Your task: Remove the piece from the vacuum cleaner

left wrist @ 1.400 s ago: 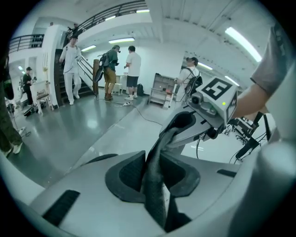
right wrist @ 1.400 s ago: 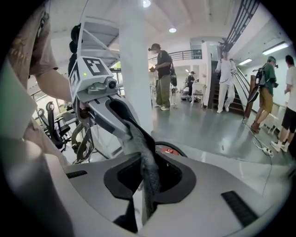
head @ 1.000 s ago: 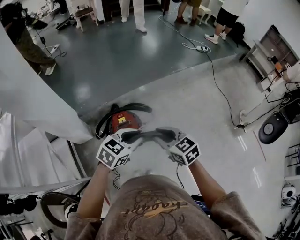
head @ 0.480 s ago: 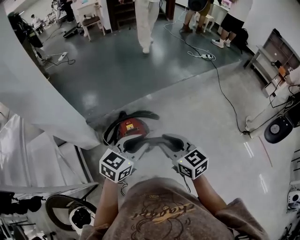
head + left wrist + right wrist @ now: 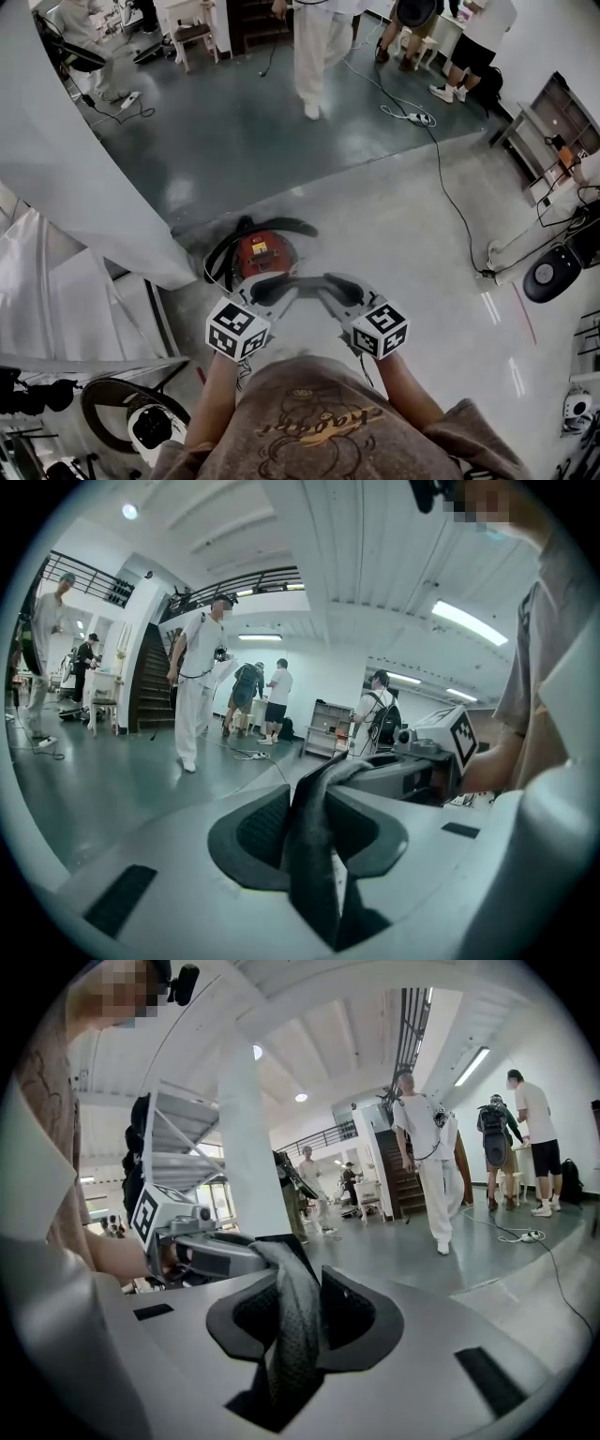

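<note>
A red vacuum cleaner (image 5: 262,253) with a black hose (image 5: 220,255) looped round it sits on the floor in front of me. Above its near side I hold a dark grey ribbed piece (image 5: 302,278) stretched between both grippers. My left gripper (image 5: 272,291) is shut on one end of the piece (image 5: 314,855). My right gripper (image 5: 333,289) is shut on the other end (image 5: 291,1335). The two grippers face each other, so the right gripper (image 5: 422,761) shows in the left gripper view and the left gripper (image 5: 202,1252) in the right gripper view.
A white pillar (image 5: 84,187) stands close on the left, beside the vacuum. A cable (image 5: 441,169) runs across the floor at right toward a black round device (image 5: 548,272). A person in white (image 5: 314,47) and others stand at the back. A wheeled machine (image 5: 141,422) is at bottom left.
Both grippers, still joined by the dark piece, have risen a little above the vacuum. A person in white has walked closer across the dark floor at the back.
</note>
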A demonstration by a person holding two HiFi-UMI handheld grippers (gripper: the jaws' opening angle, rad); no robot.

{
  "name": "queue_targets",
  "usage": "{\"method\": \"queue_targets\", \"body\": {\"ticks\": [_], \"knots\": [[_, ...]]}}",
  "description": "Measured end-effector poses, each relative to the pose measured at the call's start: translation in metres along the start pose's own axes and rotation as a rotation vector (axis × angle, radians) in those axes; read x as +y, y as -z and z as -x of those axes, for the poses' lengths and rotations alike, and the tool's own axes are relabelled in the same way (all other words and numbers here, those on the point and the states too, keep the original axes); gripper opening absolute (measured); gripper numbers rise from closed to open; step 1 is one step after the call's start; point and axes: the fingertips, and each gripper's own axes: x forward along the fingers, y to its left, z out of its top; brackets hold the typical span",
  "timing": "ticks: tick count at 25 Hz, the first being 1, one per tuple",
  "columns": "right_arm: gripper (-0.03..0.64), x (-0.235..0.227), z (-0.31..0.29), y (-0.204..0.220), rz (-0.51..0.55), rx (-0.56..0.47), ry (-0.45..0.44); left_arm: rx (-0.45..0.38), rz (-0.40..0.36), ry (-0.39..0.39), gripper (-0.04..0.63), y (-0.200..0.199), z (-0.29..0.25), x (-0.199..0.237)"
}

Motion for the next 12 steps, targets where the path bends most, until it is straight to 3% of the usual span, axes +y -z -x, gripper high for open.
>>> {"method": "queue_targets", "body": {"ticks": [12], "knots": [[0.084,0.010,-0.020,0.007,0.001,0.015,0.011,-0.003,0.062,-0.027,0.093,0.012,0.013,0.017]]}}
